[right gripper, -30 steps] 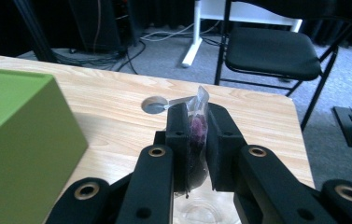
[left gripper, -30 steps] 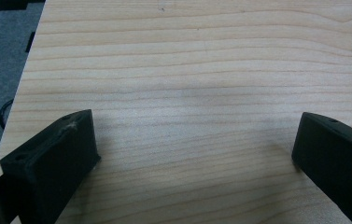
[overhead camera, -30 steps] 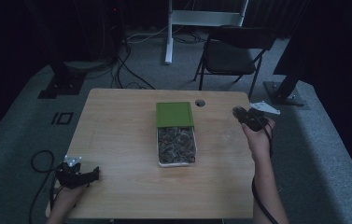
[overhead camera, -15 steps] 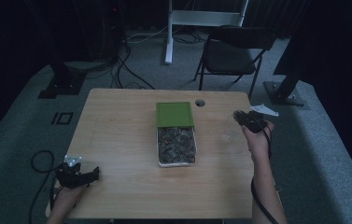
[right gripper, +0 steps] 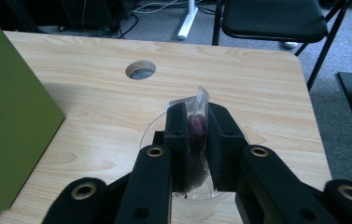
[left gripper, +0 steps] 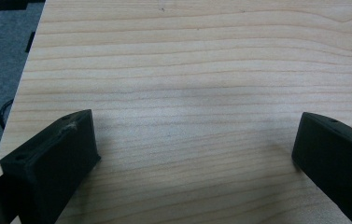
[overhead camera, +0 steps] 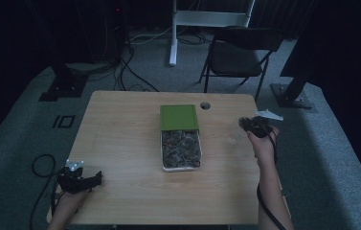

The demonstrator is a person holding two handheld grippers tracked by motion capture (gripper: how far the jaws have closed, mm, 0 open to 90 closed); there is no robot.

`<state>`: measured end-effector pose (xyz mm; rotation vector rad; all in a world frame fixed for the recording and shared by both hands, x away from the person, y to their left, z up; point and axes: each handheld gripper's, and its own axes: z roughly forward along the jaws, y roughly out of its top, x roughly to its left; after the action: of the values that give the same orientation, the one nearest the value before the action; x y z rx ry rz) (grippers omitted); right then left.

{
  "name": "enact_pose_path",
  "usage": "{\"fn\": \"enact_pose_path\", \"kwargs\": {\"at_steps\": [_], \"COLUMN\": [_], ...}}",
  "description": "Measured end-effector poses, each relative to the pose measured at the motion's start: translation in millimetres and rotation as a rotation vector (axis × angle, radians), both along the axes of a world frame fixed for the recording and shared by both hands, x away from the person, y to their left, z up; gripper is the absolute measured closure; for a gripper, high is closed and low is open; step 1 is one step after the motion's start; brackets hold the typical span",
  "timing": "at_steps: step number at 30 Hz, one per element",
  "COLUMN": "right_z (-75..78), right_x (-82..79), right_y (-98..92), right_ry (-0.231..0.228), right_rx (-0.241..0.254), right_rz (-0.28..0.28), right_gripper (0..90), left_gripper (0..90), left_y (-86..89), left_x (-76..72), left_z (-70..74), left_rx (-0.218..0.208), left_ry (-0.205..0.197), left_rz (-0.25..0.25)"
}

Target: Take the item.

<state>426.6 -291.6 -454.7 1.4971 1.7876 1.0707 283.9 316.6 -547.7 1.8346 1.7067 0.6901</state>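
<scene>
My right gripper [right gripper: 197, 112] is shut on a small clear packet [right gripper: 198, 123] with something dark red inside. It hangs over a clear plastic cup [right gripper: 151, 133] standing on the wooden table [right gripper: 239, 84]. In the high view this gripper [overhead camera: 252, 125] is near the table's right edge, with the cup [overhead camera: 233, 139] faint beside it. A green box [overhead camera: 179, 117] sits mid-table, and a white tray [overhead camera: 181, 168] of several wrapped pieces lies right in front of it. My left gripper [left gripper: 194, 140] is open over bare wood at the near left corner [overhead camera: 80, 179].
A round cable hole [right gripper: 140, 69] pierces the table beyond the cup. The green box [right gripper: 10, 116] stands close on the left in the right gripper view. A black folding chair [overhead camera: 245, 48] and stand bases are on the floor behind the table.
The right gripper has drifted slightly toward the person with the packet still in its jaws. The left gripper has stayed where it was.
</scene>
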Motion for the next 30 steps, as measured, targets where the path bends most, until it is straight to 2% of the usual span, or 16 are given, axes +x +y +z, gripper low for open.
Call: {"fn": "enact_pose_path", "kwargs": {"at_steps": [6, 10, 14, 18, 21, 24, 30], "right_z": [0.3, 2.6, 5.9, 6.1, 4.4, 4.5, 5.3], "right_x": [2.7, 2.6, 0.9, -2.4, -5.0, -8.4, -17.2], "right_y": [2.8, 3.3, 2.3, 2.5, 4.8, 6.6, 7.5], "right_ry": [0.008, 0.005, 0.007, -0.001, 0.009, 0.012, 0.001], "right_rx": [-0.026, -0.019, 0.000, 0.036, 0.013, -0.001, 0.020], "right_rz": [0.016, 0.011, 0.013, 0.005, 0.021, 0.029, 0.029], "right_gripper": [71.0, 62.4, 49.2, 30.3, 17.6, 13.9, 12.8], "left_gripper": [0.5, 0.5, 0.5, 0.5, 0.5, 0.5, 0.5], "left_y": [0.0, 0.0, 0.0, 0.0, 0.0, 0.0, 0.0], "left_x": [0.0, 0.0, 0.0, 0.0, 0.0, 0.0, 0.0], "left_z": [0.0, 0.0, 0.0, 0.0, 0.0, 0.0, 0.0], "left_rx": [0.000, 0.000, 0.000, 0.000, 0.000, 0.000, 0.000], "left_ry": [0.000, 0.000, 0.000, 0.000, 0.000, 0.000, 0.000], "left_rz": [0.000, 0.000, 0.000, 0.000, 0.000, 0.000, 0.000]}}
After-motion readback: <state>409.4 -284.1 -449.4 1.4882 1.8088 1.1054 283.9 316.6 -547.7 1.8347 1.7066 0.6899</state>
